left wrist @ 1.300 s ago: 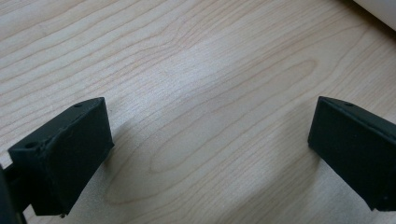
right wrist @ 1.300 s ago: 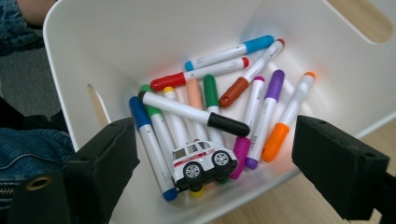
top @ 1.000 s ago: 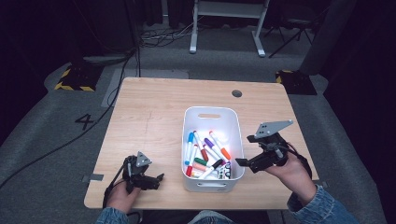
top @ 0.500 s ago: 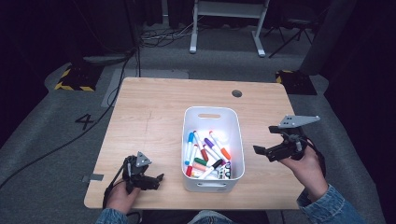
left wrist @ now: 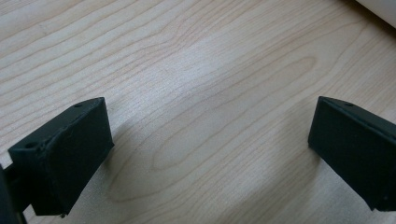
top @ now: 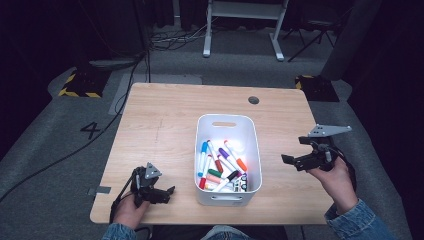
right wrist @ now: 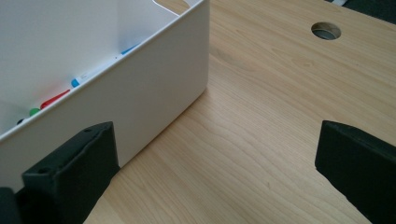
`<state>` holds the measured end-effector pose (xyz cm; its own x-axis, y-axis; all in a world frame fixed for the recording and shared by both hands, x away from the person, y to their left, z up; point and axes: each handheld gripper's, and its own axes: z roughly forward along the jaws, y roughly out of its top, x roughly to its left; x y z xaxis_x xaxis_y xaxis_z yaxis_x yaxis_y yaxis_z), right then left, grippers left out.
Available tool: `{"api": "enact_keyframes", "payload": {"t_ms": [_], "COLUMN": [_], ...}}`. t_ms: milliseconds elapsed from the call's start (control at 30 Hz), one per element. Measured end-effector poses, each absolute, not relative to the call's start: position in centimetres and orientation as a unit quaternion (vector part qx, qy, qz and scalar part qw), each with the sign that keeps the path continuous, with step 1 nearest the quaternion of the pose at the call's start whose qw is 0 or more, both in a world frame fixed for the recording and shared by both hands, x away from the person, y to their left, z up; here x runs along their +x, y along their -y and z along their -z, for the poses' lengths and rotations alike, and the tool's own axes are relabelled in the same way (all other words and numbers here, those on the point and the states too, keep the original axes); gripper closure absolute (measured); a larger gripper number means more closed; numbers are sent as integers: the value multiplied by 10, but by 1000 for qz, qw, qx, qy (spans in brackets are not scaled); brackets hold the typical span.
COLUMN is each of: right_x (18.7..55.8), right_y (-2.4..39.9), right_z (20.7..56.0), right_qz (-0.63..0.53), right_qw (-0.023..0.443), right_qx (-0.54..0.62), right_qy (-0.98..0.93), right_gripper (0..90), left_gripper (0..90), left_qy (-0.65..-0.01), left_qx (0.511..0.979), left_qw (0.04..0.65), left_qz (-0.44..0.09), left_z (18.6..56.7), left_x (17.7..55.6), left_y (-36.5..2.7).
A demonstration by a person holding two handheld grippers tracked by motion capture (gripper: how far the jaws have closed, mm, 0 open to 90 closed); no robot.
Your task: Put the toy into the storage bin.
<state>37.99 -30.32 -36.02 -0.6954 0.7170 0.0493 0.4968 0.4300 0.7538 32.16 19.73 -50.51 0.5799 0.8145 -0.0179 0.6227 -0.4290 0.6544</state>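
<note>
White bin (top: 227, 127) of markers (top: 220, 167) sits between 2 open, empty tools.

A light wooden table (top: 165, 125) with a round cable hole (top: 253, 100) stands on grey floor (top: 60, 130).

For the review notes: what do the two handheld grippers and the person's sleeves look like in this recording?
Both are black handheld tools. The left claw and right claw each end in two blocky black jaws with small holes in them. Each carries a grey three-cornered plate on top, the right one standing higher. A black cable trails from the left one. The sleeves are blue denim.
</note>
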Motion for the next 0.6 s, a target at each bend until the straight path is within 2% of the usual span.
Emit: {"api": "enact_keyframes", "payload": {"t_ms": [600], "right_x": [379], "right_y": [331], "right_z": [404], "right_qz": [-366], "right_qw": [129], "right_qx": [401], "right_qy": [-830], "right_gripper": [0], "left_gripper": [0], "left_qy": [-432], "left_qx": [831], "left_qw": [314], "left_qz": [-153], "left_z": [505], "left_x": [322], "left_y": [-197]}}
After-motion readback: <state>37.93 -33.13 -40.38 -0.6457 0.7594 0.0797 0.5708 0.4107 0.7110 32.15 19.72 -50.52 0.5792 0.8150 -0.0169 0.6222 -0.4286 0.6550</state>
